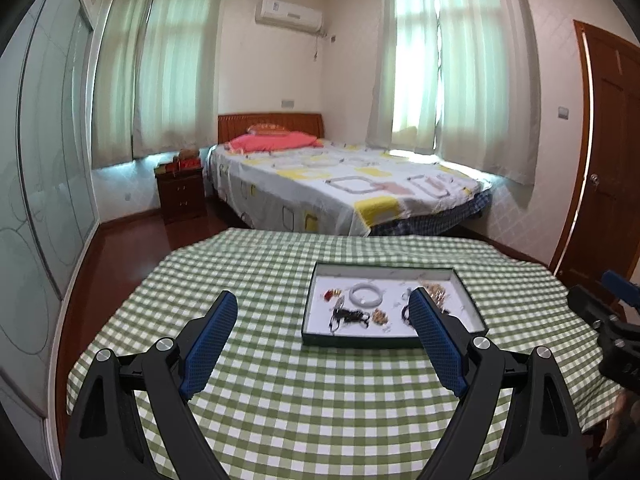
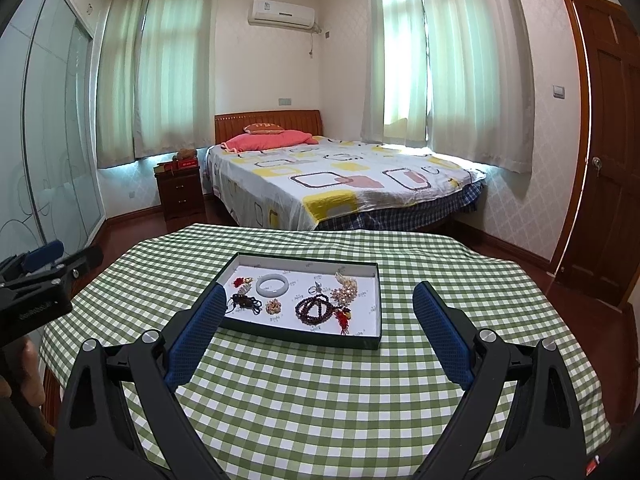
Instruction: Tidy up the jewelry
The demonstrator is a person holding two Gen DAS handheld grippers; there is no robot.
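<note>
A shallow dark-rimmed tray with a white floor sits on the green checked tablecloth; it also shows in the left wrist view. In it lie a white bangle, a dark bead bracelet, a gold and pearl brooch, a small gold piece, a black cord piece and red charms. My left gripper is open and empty, held above the table in front of the tray. My right gripper is open and empty, also short of the tray.
The round table is covered by the checked cloth. Behind it stand a bed, a dark nightstand, a glass wardrobe at the left and a wooden door at the right.
</note>
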